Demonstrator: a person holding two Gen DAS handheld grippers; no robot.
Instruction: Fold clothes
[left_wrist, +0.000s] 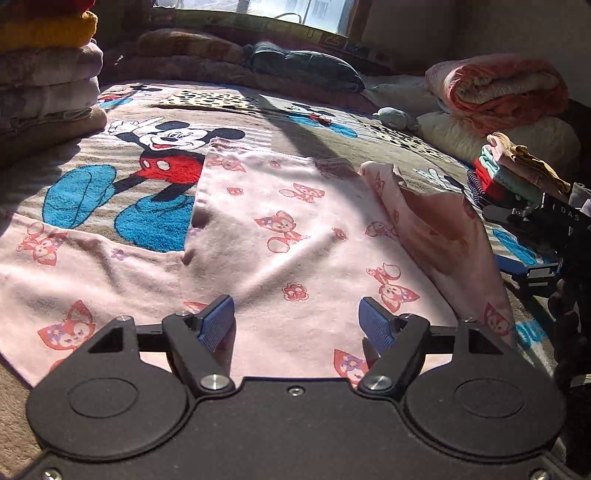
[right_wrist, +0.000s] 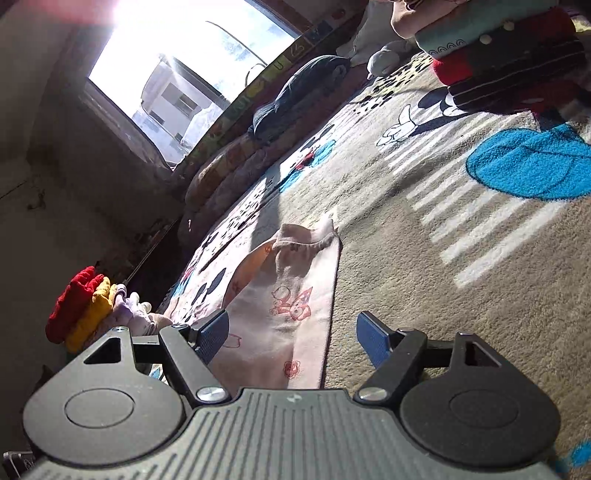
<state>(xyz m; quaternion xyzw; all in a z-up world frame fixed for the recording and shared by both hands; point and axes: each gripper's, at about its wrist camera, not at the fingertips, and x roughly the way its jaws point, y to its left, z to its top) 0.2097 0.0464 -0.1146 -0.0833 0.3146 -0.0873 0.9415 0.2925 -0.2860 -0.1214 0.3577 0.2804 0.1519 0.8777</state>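
Pink garment (left_wrist: 280, 236) lies spread on the cartoon-mouse blanket (left_wrist: 155, 173), printed with small red-pink fox-like characters and flowers. One sleeve runs out to the left; the right side is turned up in a fold that shows the plainer inner face. Right wrist view catches that same cloth (right_wrist: 291, 306) from its edge, ribbed cuff or hem bunched at the far end.

Readable text: only "DAS" in white letters on the black body of the right gripper (left_wrist: 532, 218), seen at the right edge of the left wrist view. Letters on the colourful strip under the window (right_wrist: 192, 74) are too blurred to read.

Left gripper (left_wrist: 297, 319): jaws spread wide, blue pads well apart, nothing between them. It hangs over the near hem of the garment; contact with the cloth can't be judged.

Right gripper (right_wrist: 291, 338): also wide open, empty. Its left pad sits over the garment's edge, its right pad over bare blanket.

Folded clothes stack (left_wrist: 517, 173) sits on the blanket to the right: red, teal, striped and tan layers. Pile of folded blankets (left_wrist: 44, 62) at far left, red and yellow on top.
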